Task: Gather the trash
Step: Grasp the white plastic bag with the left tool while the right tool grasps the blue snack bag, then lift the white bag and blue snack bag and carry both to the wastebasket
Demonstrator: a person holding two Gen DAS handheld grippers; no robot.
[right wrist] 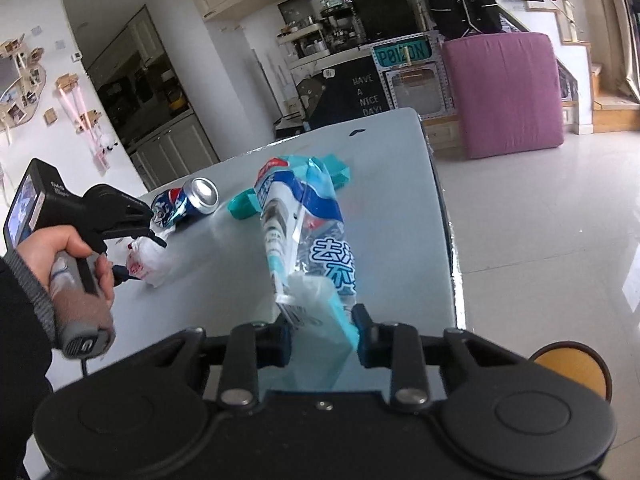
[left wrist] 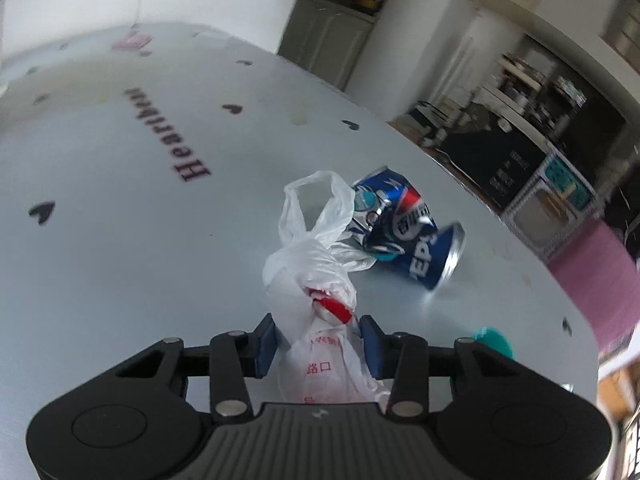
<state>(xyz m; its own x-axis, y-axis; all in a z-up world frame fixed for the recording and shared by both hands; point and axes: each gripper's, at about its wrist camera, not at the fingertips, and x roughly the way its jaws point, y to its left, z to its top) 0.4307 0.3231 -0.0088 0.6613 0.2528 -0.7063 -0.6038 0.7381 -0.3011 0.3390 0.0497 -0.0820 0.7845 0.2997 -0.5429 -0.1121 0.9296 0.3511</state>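
Observation:
A knotted white plastic bag (left wrist: 316, 264) with red print lies on the pale grey table (left wrist: 120, 240). My left gripper (left wrist: 318, 340) is shut on the bag's near end, its blue pads against both sides. Just beyond the bag lies a crushed blue Pepsi can (left wrist: 404, 228). In the right wrist view my right gripper (right wrist: 322, 336) is shut on a blue and white plastic wrapper (right wrist: 304, 232) that stands up from the table (right wrist: 380, 152). A teal wrapper (right wrist: 244, 206) lies behind it. The same view shows the left gripper (right wrist: 146, 260) at the bag (right wrist: 160, 264), beside the can (right wrist: 188, 202).
The table's right edge (right wrist: 444, 220) drops to a glossy tiled floor. A yellow stool (right wrist: 572, 368) stands below that edge. A pink mattress (right wrist: 508, 92) and a black counter (right wrist: 360, 92) stand past the far end. A hand (right wrist: 52, 244) holds the left gripper.

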